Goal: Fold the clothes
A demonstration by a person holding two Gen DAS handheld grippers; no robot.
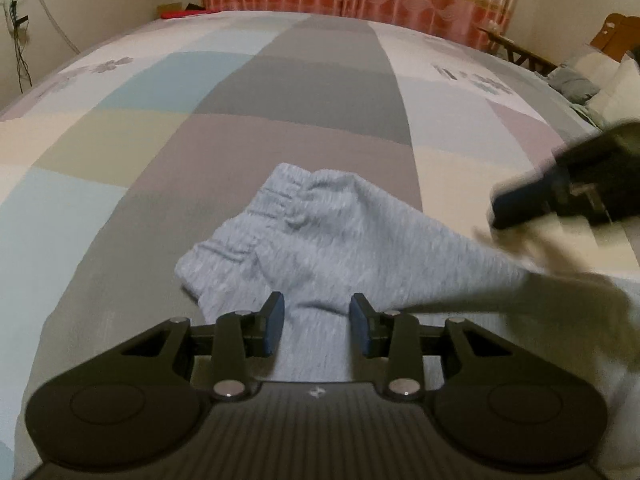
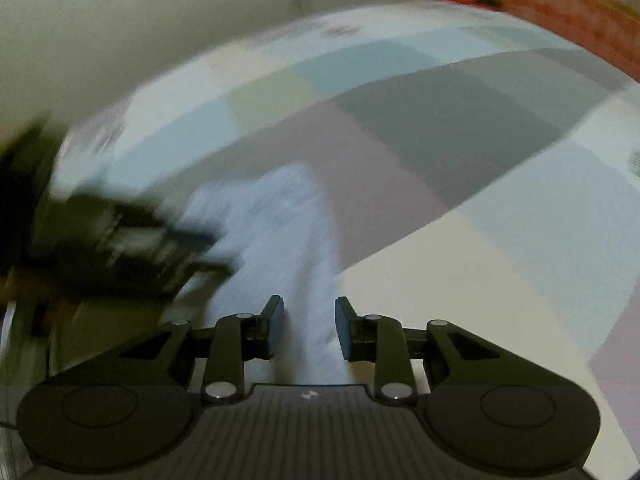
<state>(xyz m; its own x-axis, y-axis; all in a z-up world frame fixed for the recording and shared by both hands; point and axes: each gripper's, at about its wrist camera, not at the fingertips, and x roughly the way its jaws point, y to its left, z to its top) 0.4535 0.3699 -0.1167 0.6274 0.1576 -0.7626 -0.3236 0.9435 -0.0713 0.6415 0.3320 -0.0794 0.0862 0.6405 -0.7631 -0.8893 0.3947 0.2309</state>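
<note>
Grey pants [image 1: 320, 248] lie on the patchwork bed [image 1: 120, 128], elastic waistband at the far end. From the left gripper [image 1: 317, 326] they run straight ahead, the near cloth passing between its fingers. Long axis goes near-to-far from the left view, with a leg trailing off right toward the right gripper [image 2: 309, 328].

Both grippers stand apart, cloth in the gap of each but no pad pressing it. Left is nearer the body of the pants; right sits over the leg strip [image 2: 280, 240], far enough over to show blurred in the left view.

Fabric is soft, ribbed knit, bunched and creased at the waist, not flat. Right view is motion-blurred, so the leg's edge is unclear. Scene fits either mid-fold or laying out
</note>
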